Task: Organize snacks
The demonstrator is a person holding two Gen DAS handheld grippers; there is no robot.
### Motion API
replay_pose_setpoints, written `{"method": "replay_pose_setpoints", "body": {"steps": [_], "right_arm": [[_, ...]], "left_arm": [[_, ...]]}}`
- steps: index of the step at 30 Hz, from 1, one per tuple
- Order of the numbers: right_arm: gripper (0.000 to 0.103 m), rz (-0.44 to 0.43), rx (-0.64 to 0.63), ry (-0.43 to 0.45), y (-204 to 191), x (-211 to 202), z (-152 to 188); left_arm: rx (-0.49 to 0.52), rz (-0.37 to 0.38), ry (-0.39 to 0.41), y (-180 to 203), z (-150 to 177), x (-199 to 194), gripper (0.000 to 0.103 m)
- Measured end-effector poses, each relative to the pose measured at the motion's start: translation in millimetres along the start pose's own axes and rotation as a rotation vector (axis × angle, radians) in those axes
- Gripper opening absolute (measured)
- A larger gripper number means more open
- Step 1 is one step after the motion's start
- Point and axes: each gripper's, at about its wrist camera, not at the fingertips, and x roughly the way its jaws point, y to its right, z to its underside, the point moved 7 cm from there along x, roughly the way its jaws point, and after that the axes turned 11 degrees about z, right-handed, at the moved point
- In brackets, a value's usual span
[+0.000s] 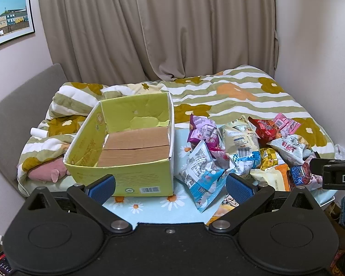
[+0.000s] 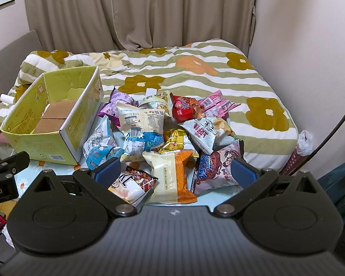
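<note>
Green box [image 1: 126, 151] sits empty beside the snack pile [image 2: 172, 133], ready for filling. Both grippers, left [image 1: 170, 188] and right [image 2: 176, 172], hover with jaws spread, holding nothing.

The yellow-green box [image 1: 126, 147] stood open-topped, its brown floor bare. At three o'clock of it, the snack pile [image 2: 172, 133] crowded the daisy cloth [image 1: 149, 209], leaving a clear strip at six o'clock.
</note>
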Motion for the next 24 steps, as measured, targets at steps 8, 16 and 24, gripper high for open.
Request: {"method": "replay_pose_setpoints", "body": {"steps": [8, 16, 24], "right_arm": [[0.103, -0.001, 0.000, -0.001, 0.3, 1.2, 0.0], [0.103, -0.002, 0.001, -0.002, 0.2, 2.4, 0.0], [0.103, -0.001, 0.003, -0.003, 0.0, 2.7, -1.0]], "left_arm": [[0.000, 0.004, -0.004, 4.7, -1.1, 6.0, 0.103], [-0.001, 0.007, -0.006, 5.1, -1.2, 7.4, 0.103], [0.001, 0.010, -0.008, 4.4, -2.7, 8.0, 0.103]]}}
